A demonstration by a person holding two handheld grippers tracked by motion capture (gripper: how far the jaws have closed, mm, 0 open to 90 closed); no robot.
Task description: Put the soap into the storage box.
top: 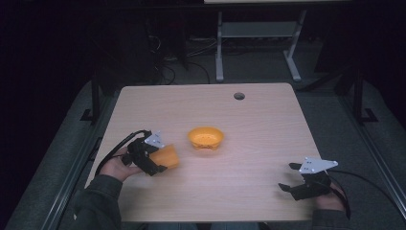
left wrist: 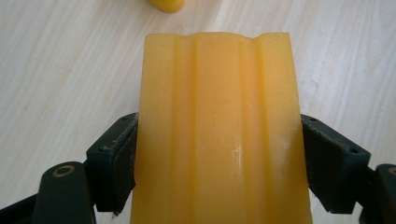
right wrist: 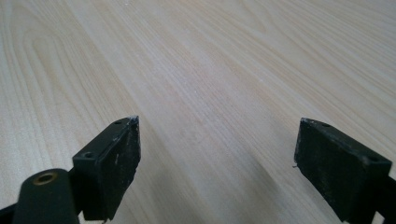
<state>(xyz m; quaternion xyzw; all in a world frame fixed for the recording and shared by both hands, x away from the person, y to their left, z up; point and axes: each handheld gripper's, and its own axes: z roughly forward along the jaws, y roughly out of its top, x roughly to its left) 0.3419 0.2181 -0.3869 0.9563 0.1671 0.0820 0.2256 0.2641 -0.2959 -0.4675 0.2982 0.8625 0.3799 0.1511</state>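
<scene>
An orange ridged block (left wrist: 219,135) sits between the two black jaws of my left gripper (left wrist: 219,163), which is shut on it from both sides. From above, that gripper (top: 155,163) holds the orange block (top: 166,157) at the table's left, a short way left of an orange bowl (top: 206,137) near the middle. My right gripper (top: 288,177) rests at the front right of the table, open, with bare wood between its jaws. Its fingers (right wrist: 116,163) stand wide apart in the right gripper view.
The light wooden table (top: 249,120) has a round cable hole (top: 239,96) at its far edge. A sliver of the orange bowl (left wrist: 166,4) shows past the block. Beyond the table are dark floor and a white desk frame (top: 258,43).
</scene>
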